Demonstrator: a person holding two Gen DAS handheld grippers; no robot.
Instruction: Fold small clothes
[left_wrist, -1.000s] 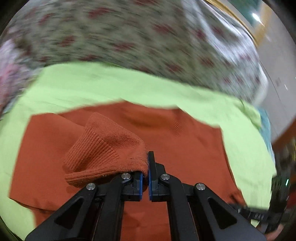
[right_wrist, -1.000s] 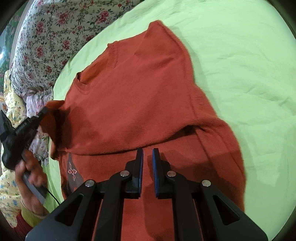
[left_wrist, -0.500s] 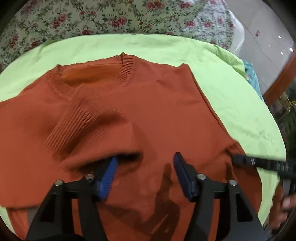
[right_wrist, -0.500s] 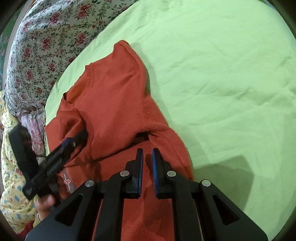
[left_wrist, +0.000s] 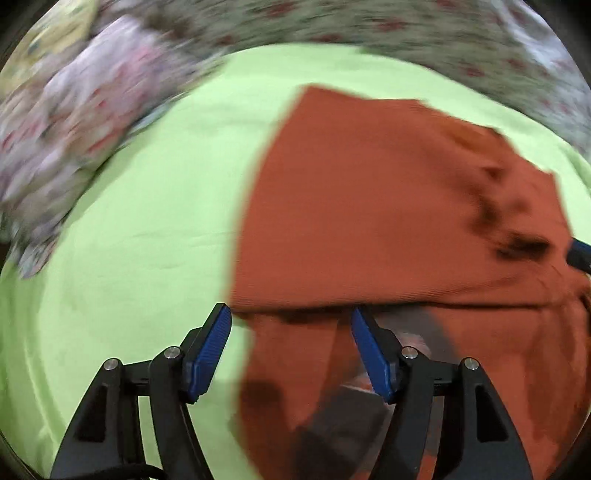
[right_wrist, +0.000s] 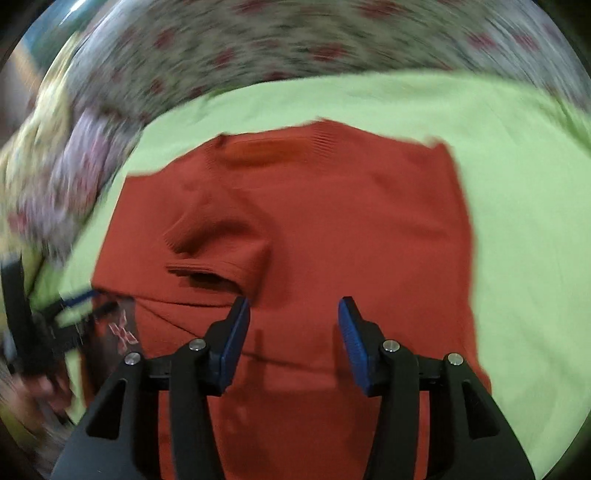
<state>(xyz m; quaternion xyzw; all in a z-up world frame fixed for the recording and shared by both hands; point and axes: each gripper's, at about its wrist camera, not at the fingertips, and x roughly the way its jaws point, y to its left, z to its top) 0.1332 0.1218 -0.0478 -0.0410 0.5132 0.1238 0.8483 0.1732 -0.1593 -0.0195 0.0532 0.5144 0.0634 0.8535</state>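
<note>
The rust-red sweater (right_wrist: 306, 229) is spread flat on the light green sheet (right_wrist: 517, 177), its neck at the far side; a sleeve is folded across the middle; the left gripper (left_wrist: 291, 352) is held wide open near the sweater's left edge, with nothing in it; the right gripper (right_wrist: 293, 338) is held wide open over the sweater, with nothing in it; a flowered cloth (right_wrist: 295, 40) is seen beyond the sheet.

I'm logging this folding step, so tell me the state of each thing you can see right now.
Orange sweater: flat on the cloth, sleeves folded in over the body, held by neither gripper.
Left gripper: open, empty.
Right gripper: open, empty.
Green cloth: spread out beneath the sweater.
Floral fabric: blurred, behind.
</note>
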